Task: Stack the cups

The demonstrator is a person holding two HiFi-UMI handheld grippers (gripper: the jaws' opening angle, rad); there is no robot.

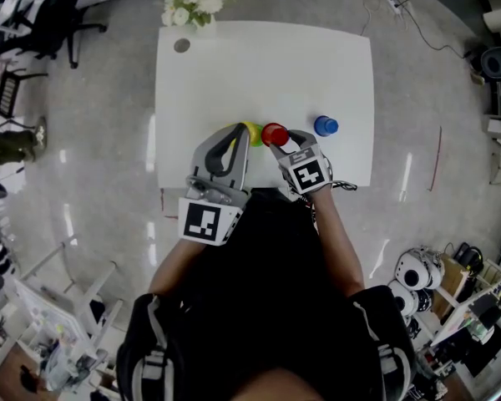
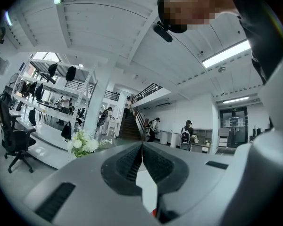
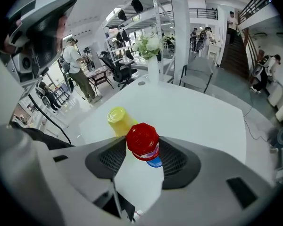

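Right gripper (image 3: 142,149) of mine clamped the upturned red cup (image 3: 142,138) between part-open jaws, yellow cup (image 3: 119,118) just left, blue cup (image 1: 326,125) farther right.

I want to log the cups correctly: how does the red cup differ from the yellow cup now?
Hold: the red cup sits gripped between the jaws of the right gripper; the yellow cup stands ungripped on the table. Place: in the right gripper view the red cup is nearer the camera, the yellow cup behind it to the left. Both have the closed end up.
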